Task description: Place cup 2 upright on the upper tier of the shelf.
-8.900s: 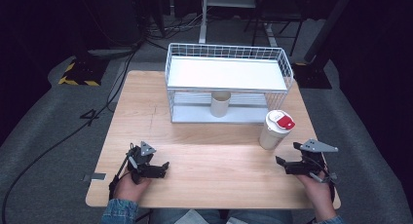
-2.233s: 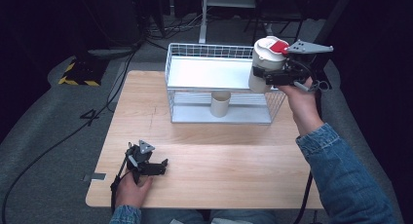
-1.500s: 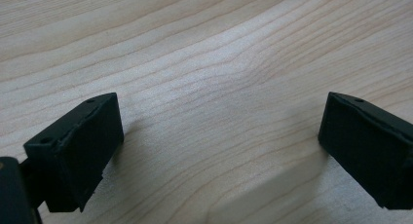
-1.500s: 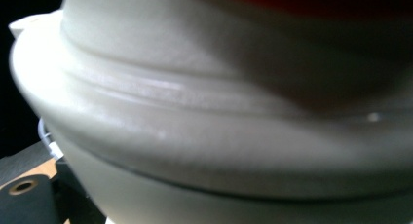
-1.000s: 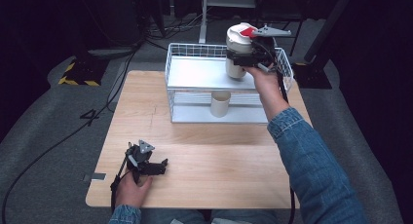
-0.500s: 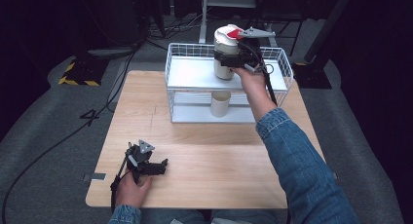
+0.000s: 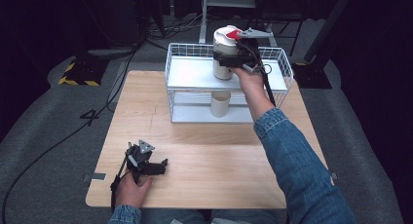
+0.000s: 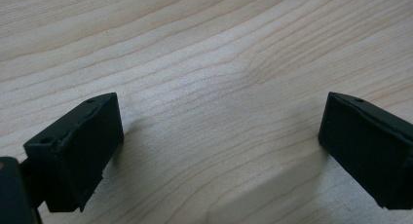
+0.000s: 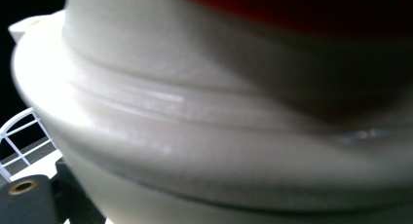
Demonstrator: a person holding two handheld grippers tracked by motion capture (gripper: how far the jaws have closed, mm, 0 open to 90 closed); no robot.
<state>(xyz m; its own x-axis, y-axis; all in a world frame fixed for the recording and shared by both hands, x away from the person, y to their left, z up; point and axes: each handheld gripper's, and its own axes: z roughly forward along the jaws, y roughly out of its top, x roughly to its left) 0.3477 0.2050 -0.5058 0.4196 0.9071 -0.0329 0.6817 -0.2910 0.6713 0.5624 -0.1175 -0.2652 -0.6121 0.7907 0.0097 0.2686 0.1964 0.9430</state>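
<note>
Now the right gripper [image 7: 233,63] has carried the clamped cup [image 7: 224,58] onto the rack [image 7: 192,75]; left jaws wide.

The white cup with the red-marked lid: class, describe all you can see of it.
The white cup is a tall, upright, paper-looking container with a white lid bearing a red patch. The right gripper is shut on its side, holding it over the upper shelf of the white wire rack. Whether its base touches the shelf cannot be told. In the right gripper view its lid rim looks smooth and ridged.

white lidded cup [image 7: 224,52] with red top, upright, held over the wire rack's [image 7: 195,75] upper shelf.
</note>
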